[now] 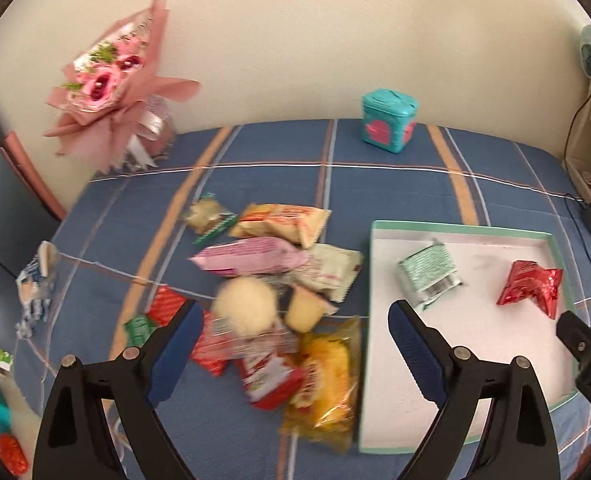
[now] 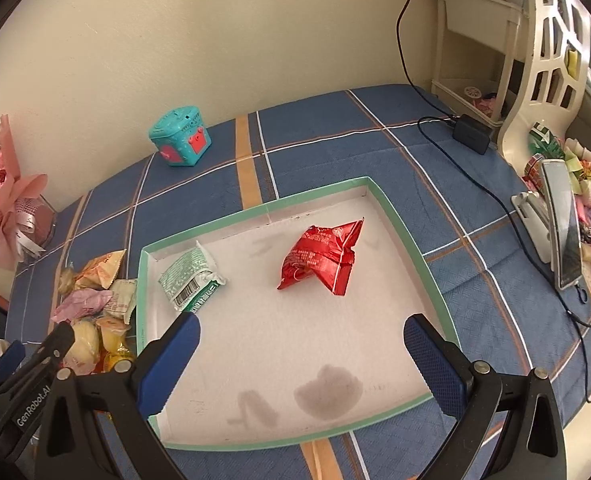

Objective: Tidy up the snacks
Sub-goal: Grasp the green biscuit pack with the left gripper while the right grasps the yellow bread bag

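Bench (image 2: 435, 152): covered in a blue plaid cloth, set against a cream wall.
Tray (image 2: 411, 236): shallow white box lid with a mint-green rim, lying flat on the cloth to the right of the loose snacks; grey stains mark its near floor.
Snack pile (image 1: 279, 292): a jumble of wrapped snacks on the cloth just left of the tray, among them a pink packet, an orange-and-white packet, a yellow clear-wrapped cake and a round pale bun; blurred in the left wrist view.
Bouquet (image 1: 111, 76): pink-wrapped flowers at the bench's far left, against the wall.
Left hand-held gripper (image 1: 291, 344): released, jaws spread wide with nothing between the pads, hovering over the near side of the pile.
Right hand-held gripper (image 2: 301, 354): released, jaws wide and empty, above the tray's near half.
Teal box (image 2: 179, 136): small, standing near the wall.
Red packet (image 2: 319, 258): lying in the tray, right of centre.
Green packet (image 2: 191, 280): in the tray near its left wall, apart from the red one.
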